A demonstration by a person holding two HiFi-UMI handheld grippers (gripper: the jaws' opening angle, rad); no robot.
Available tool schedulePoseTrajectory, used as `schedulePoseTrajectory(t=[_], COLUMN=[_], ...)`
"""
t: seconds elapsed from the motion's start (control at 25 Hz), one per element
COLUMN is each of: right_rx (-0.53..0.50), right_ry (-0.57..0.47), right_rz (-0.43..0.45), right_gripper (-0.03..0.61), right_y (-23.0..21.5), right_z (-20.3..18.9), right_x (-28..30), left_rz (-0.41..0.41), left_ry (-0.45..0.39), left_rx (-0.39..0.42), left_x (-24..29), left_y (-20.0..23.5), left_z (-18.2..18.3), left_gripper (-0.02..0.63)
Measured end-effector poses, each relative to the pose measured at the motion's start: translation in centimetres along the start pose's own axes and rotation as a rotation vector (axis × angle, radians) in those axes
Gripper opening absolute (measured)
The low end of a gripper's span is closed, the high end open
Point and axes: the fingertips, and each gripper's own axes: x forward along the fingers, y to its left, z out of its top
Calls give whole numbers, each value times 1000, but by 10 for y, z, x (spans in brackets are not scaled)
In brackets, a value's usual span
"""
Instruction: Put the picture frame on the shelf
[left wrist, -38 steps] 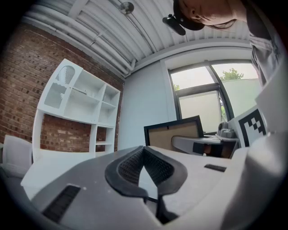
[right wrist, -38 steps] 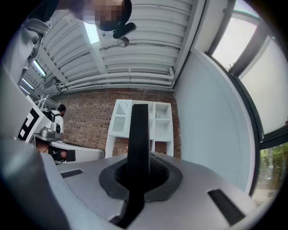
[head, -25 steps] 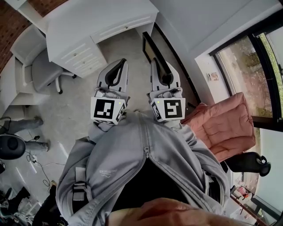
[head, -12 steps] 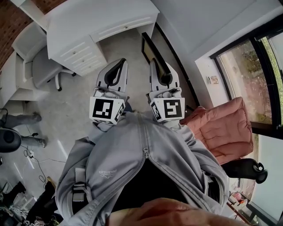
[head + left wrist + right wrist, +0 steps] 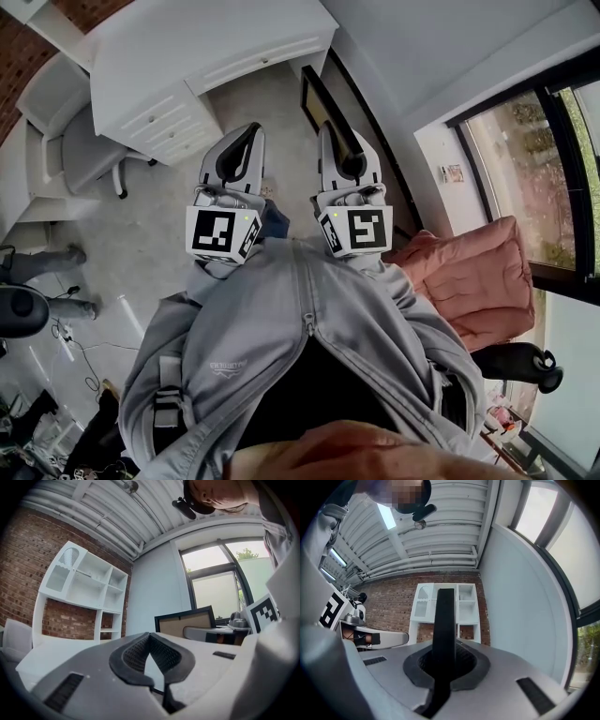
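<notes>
A white shelf (image 5: 466, 603) stands ahead of your right gripper (image 5: 445, 662), which clamps one thin edge of the picture frame (image 5: 445, 613), so it may pivot loose; your left gripper (image 5: 151, 654) is closed, empty.

Left tongs (image 5: 249, 131): shifted slightly leftward, away from right tongs (image 5: 332, 131).
Gap between them: wider, blue cloth (image 5: 276, 219) now showing.
</notes>
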Motion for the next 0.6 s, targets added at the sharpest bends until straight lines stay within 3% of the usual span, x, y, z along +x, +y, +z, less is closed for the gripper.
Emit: schedulePoseTrajectory(t=[0.6], right_rx=[19], right_ry=[23], right_rz=[-53], right_gripper=[34], right_y=[-43], right_z=[-25], right_x=[151], left_rz=[-50], left_ry=[22], left_rx=[-15], left_x=[127], left_y=[101], left_z=[-3], left_gripper=[8])
